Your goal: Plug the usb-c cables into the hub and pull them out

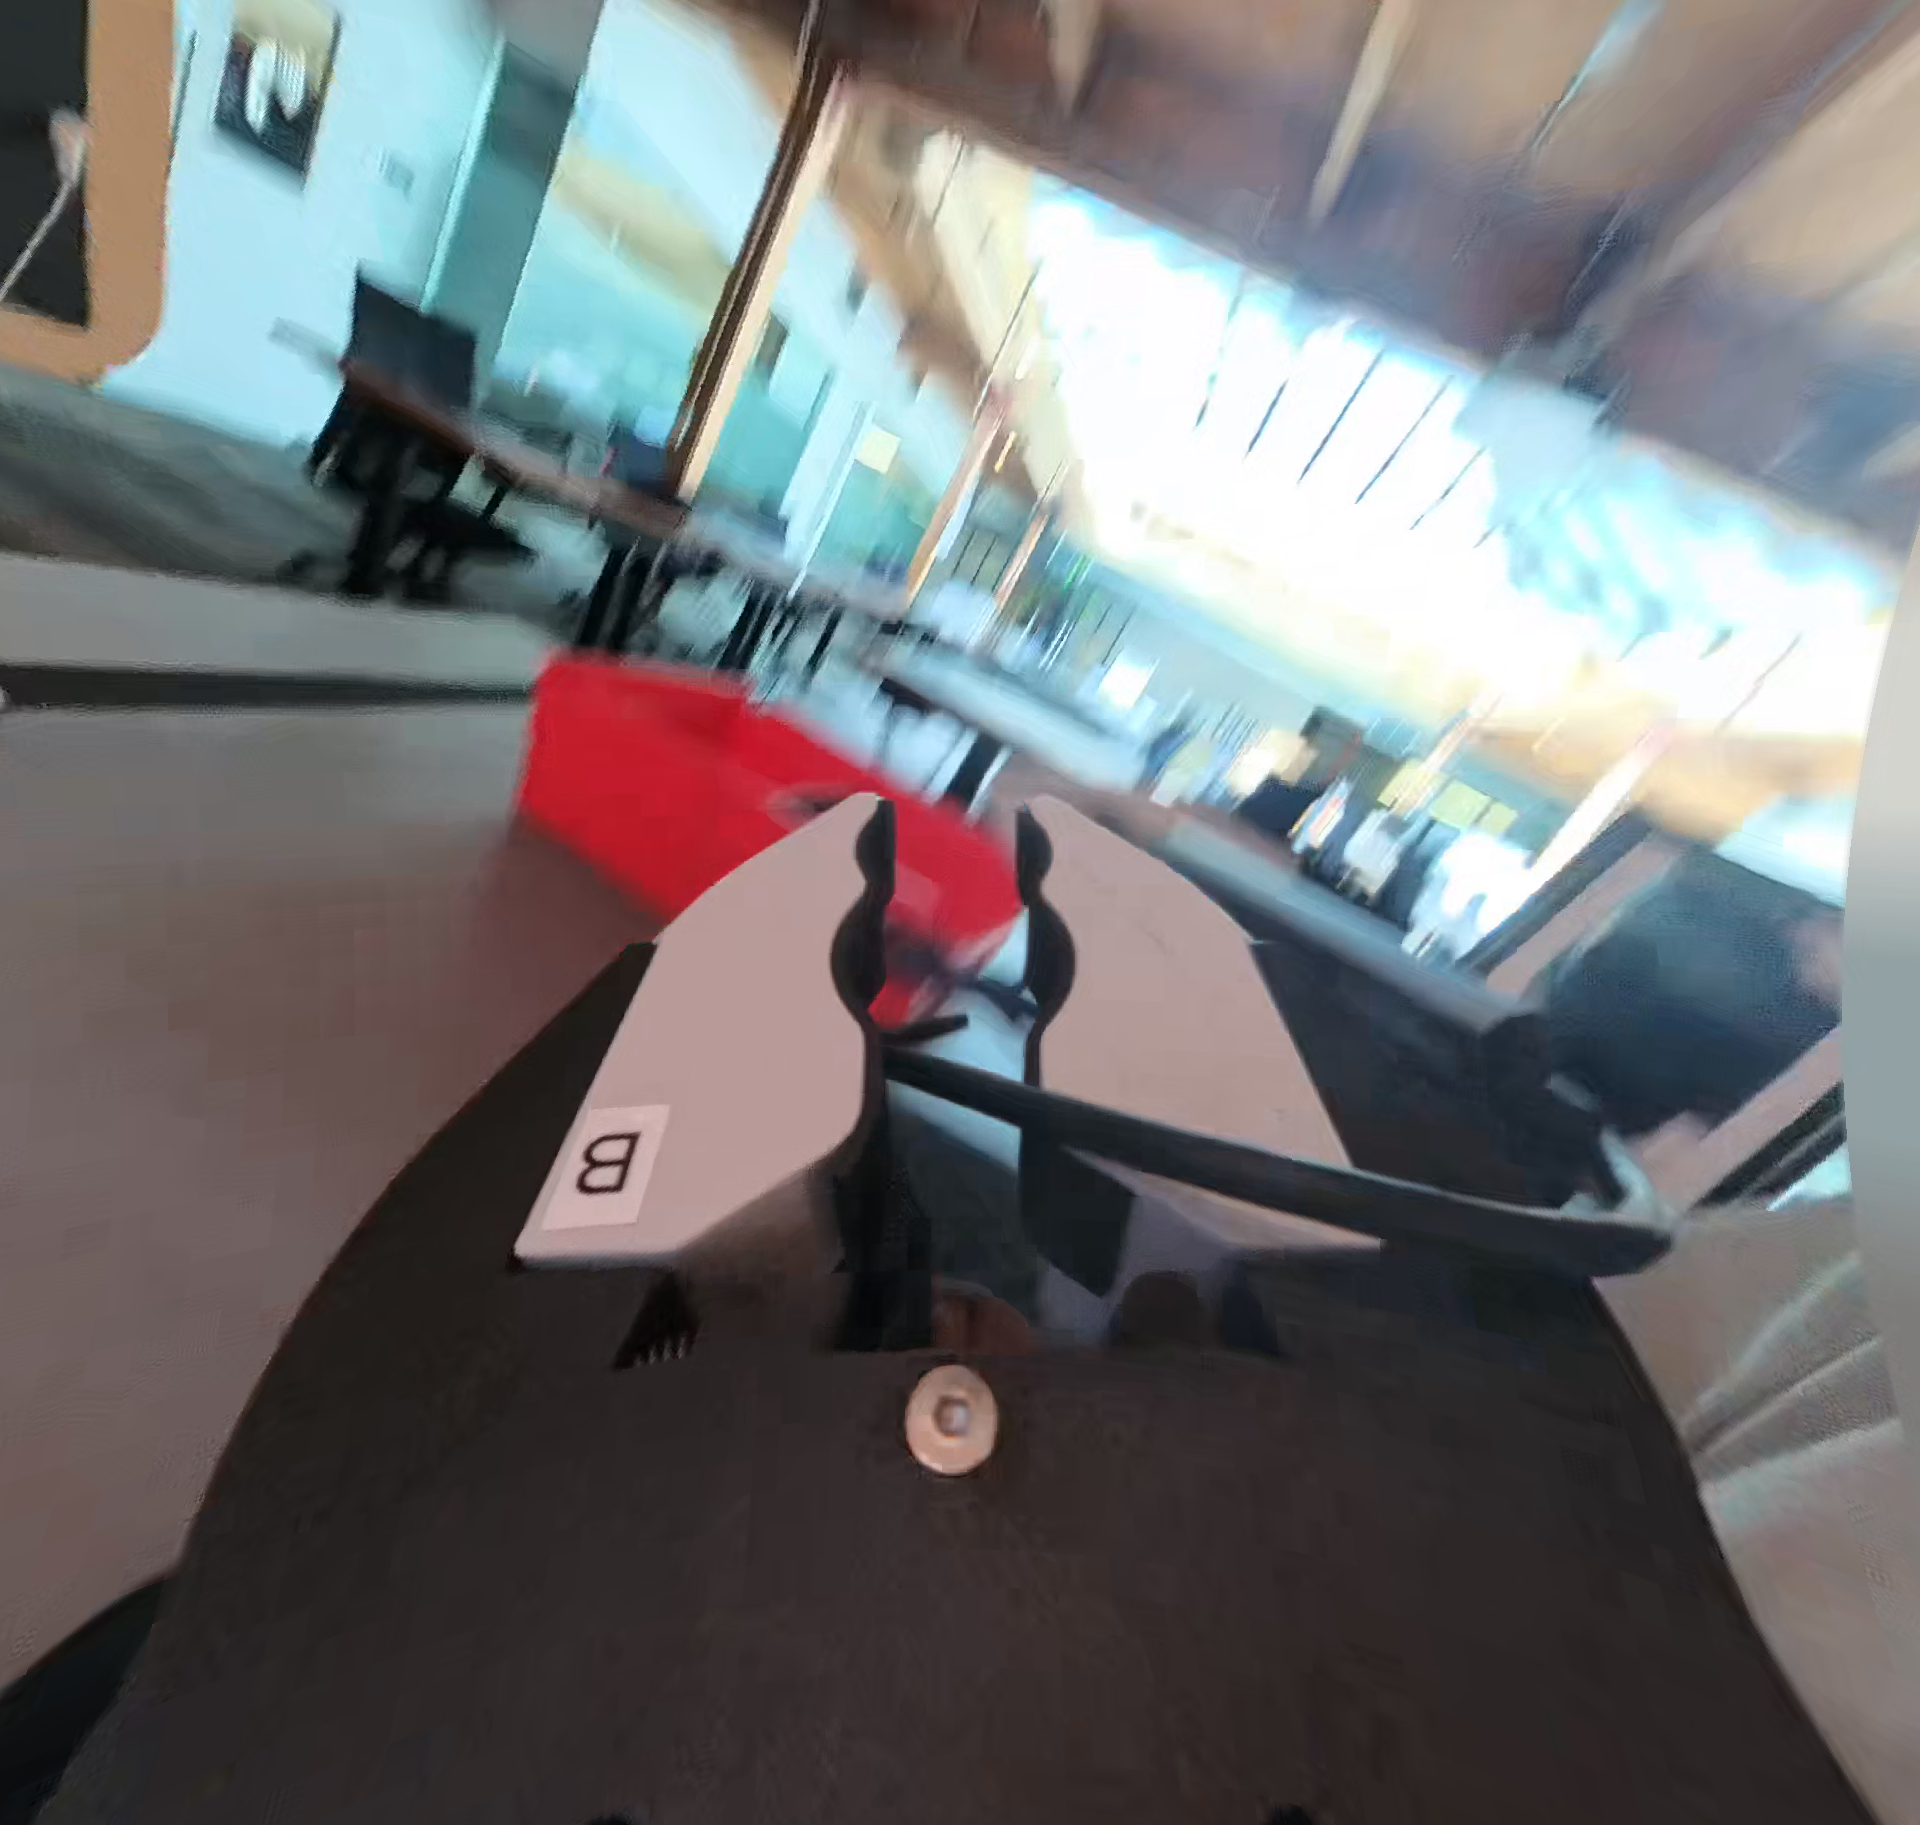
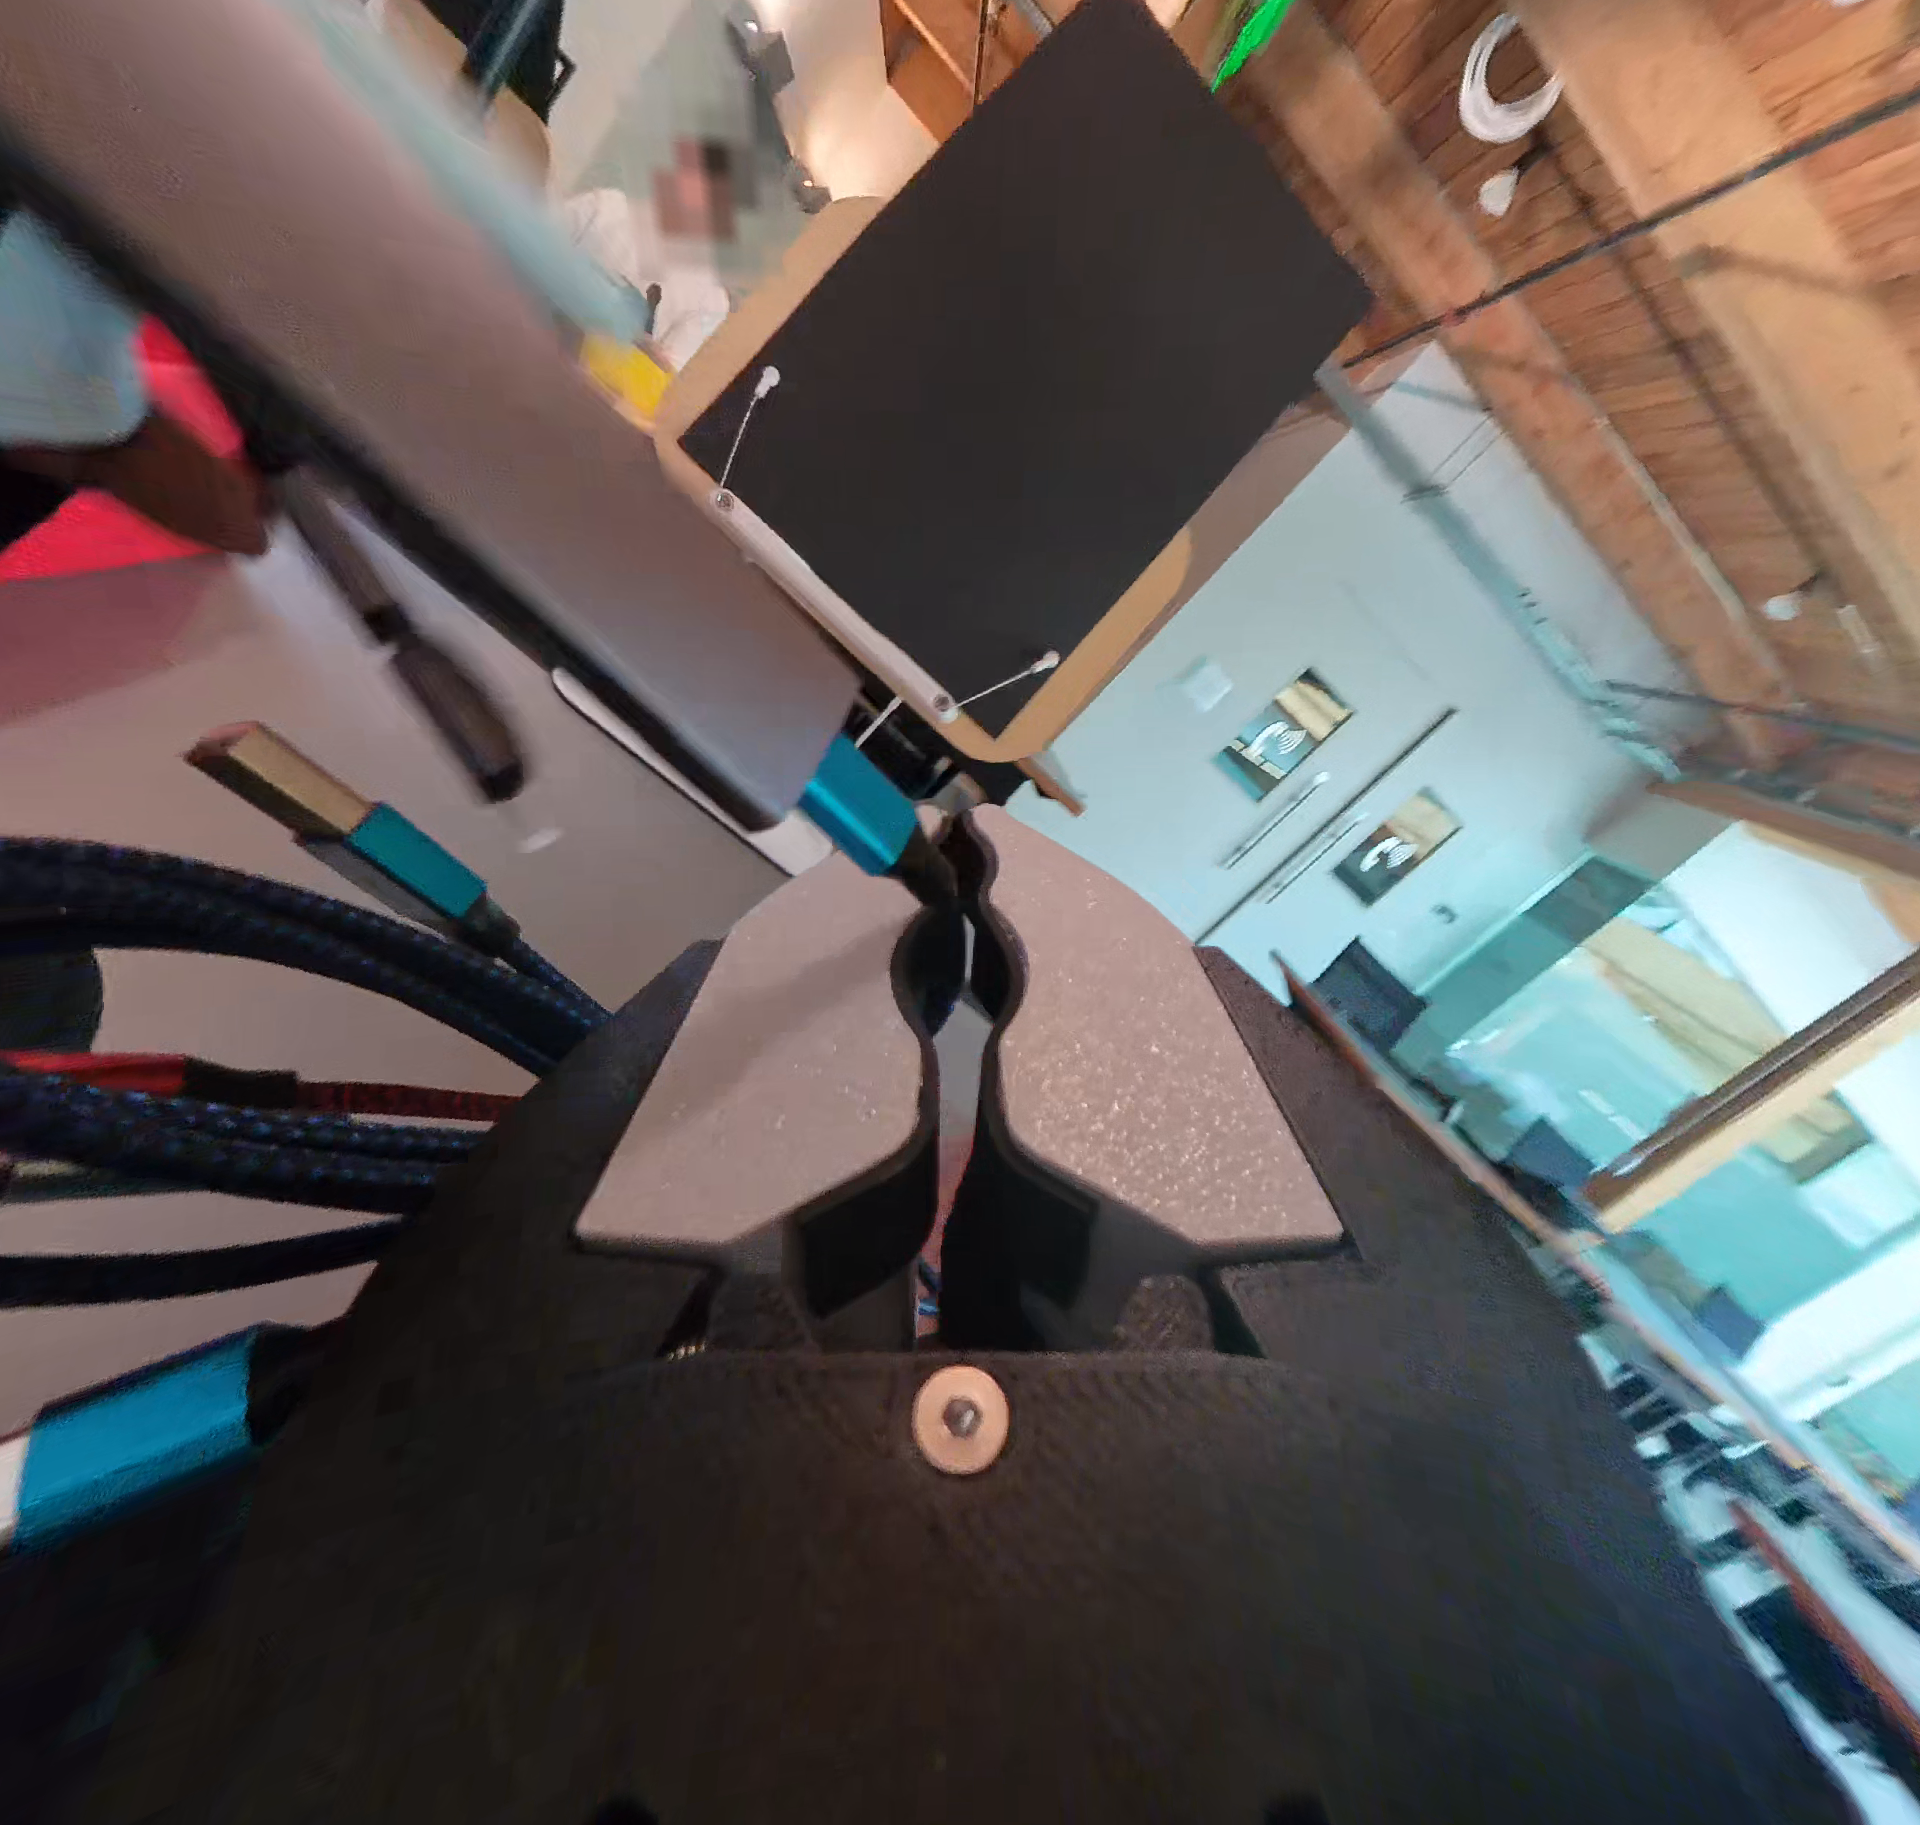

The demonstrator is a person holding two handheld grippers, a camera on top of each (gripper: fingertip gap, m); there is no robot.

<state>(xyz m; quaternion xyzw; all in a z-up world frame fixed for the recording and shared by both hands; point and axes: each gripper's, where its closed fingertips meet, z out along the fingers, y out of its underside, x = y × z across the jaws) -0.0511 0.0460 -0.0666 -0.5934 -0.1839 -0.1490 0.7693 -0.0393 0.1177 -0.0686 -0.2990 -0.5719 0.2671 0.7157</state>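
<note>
The right gripper [image 2: 961,876] has its grey, grainy fingers pinched on a braided cable just behind its blue metal plug [image 2: 857,817]. The plug points up-left, its tip at the end of the flat grey aluminium hub [image 2: 457,425]. The left gripper [image 1: 951,825] has its jaws apart, with a smooth black cable [image 1: 1247,1157] crossing between them.
</note>
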